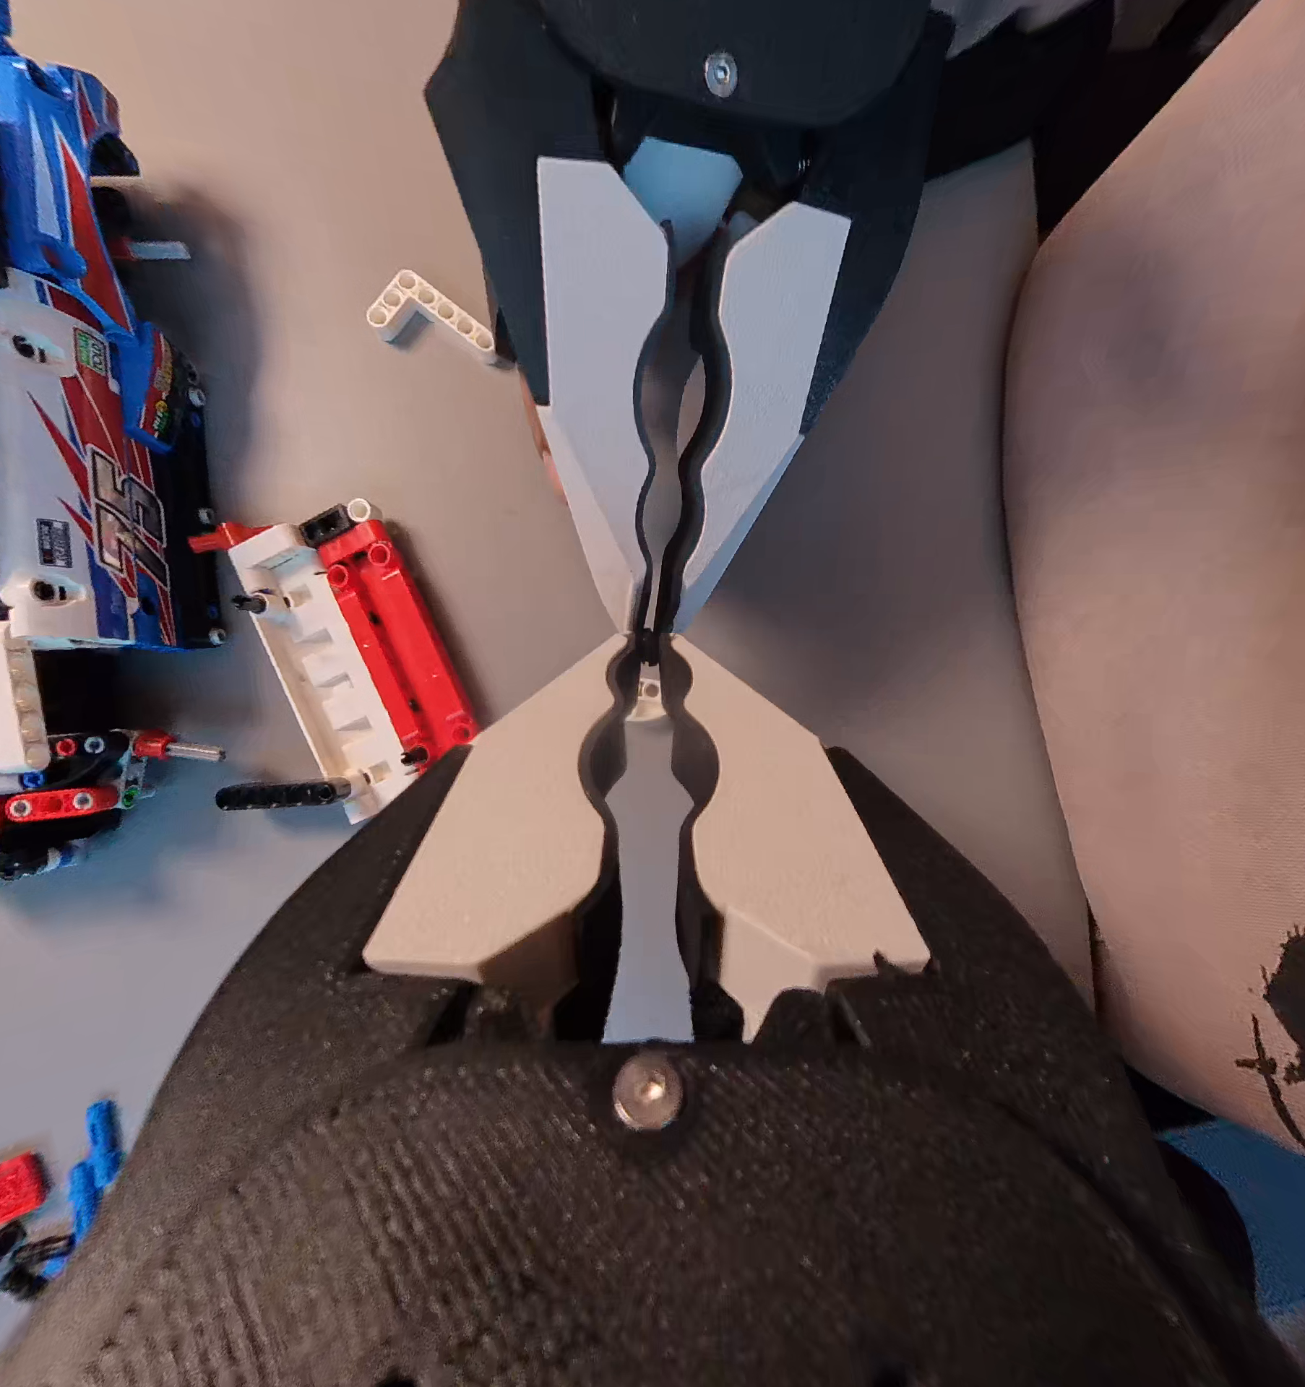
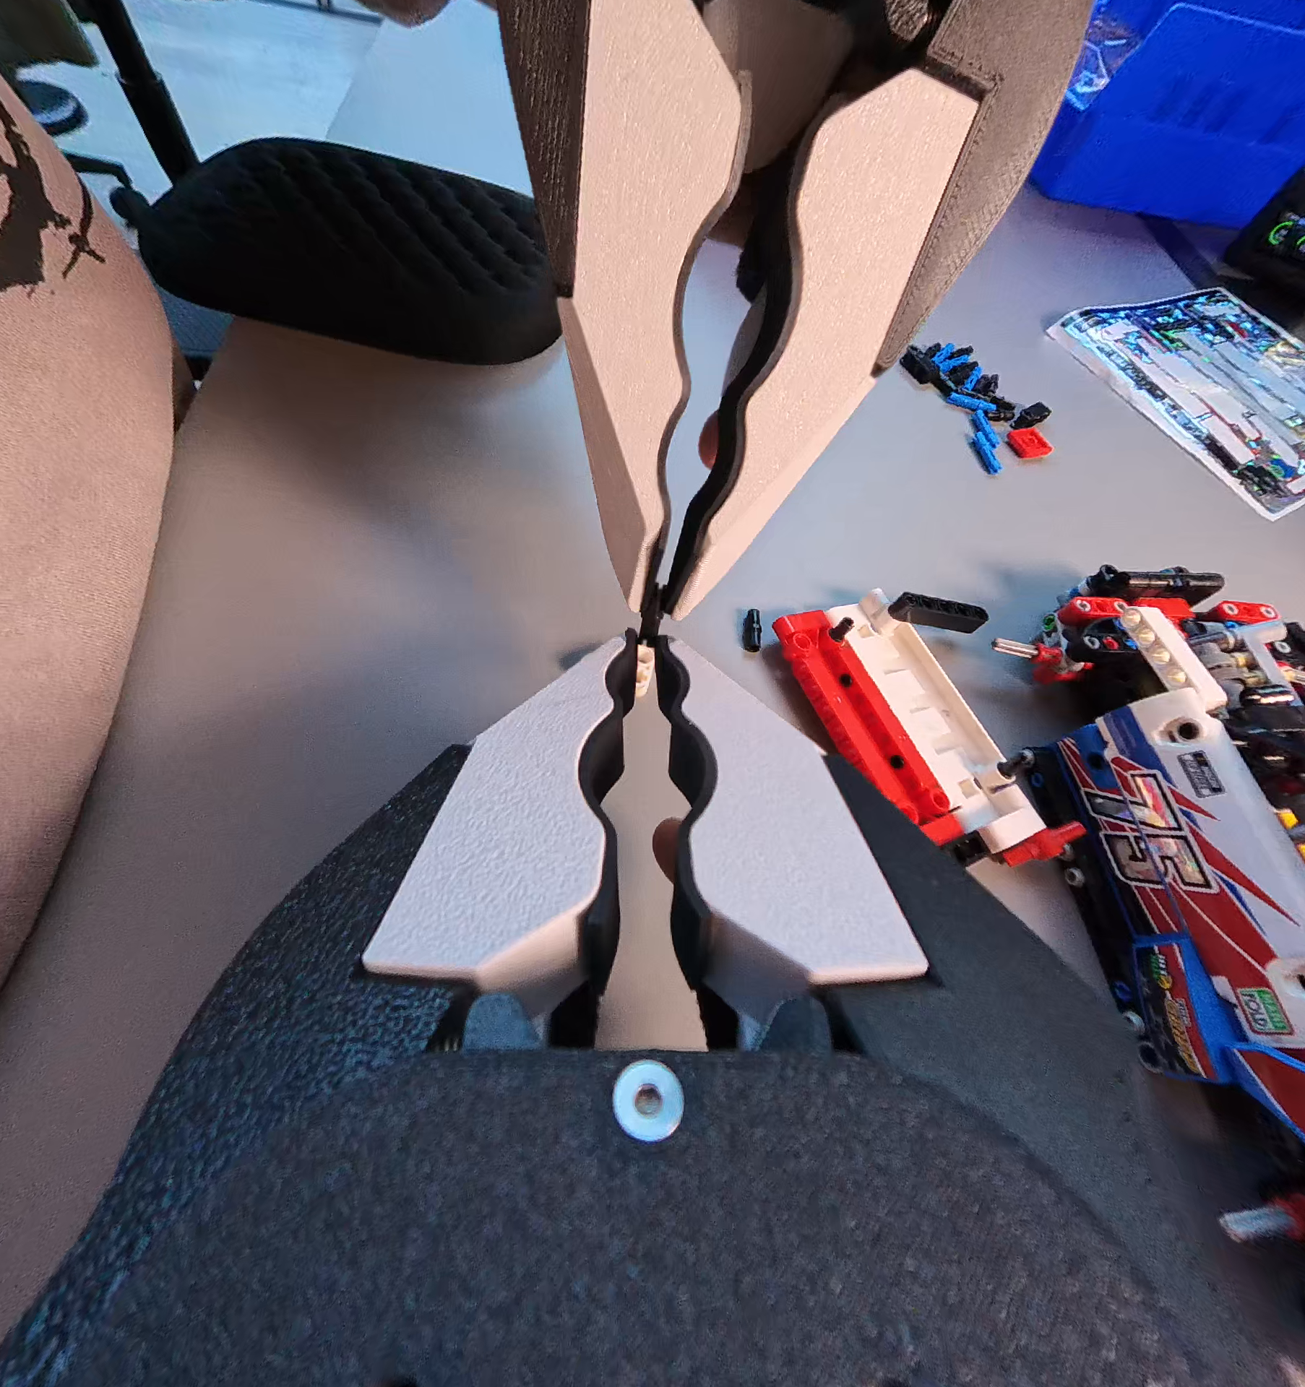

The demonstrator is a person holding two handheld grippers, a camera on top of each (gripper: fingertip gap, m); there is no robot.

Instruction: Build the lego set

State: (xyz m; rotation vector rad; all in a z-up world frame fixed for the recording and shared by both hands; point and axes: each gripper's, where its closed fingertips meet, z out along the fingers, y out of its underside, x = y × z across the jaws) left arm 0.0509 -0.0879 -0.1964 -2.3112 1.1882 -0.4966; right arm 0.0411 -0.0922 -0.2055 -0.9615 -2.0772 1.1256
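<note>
Two grippers are meeting tip to tip above a grey table (image 1: 334, 150). At the far left of the left wrist view, a blue, red and white lego car (image 1: 56, 450) is lying on its side. Just beside it a red-and-white assembly (image 1: 349, 660) is resting flat, with a white L-shaped beam (image 1: 432, 315) lying apart behind it.

At centre, the left gripper (image 1: 646, 664) is reaching up from below, its jaws drawn in to a narrow slit, and a small white piece (image 1: 649, 694) is sitting just behind its tips. The right gripper (image 1: 653, 619) is coming down from above, its jaws almost closed, and a black pin (image 1: 648, 642) is bridging the two sets of tips. In the right wrist view, a white piece is likewise sitting between that gripper's own tips, so whether there is one piece or two is unclear.

To the right, a person's tan garment (image 1: 1160, 600) is filling the edge. Farther across the table, loose blue and black pins (image 2: 965, 390) are lying near an instruction booklet (image 2: 1220, 390), with a blue bin (image 2: 1197, 97) standing behind.
</note>
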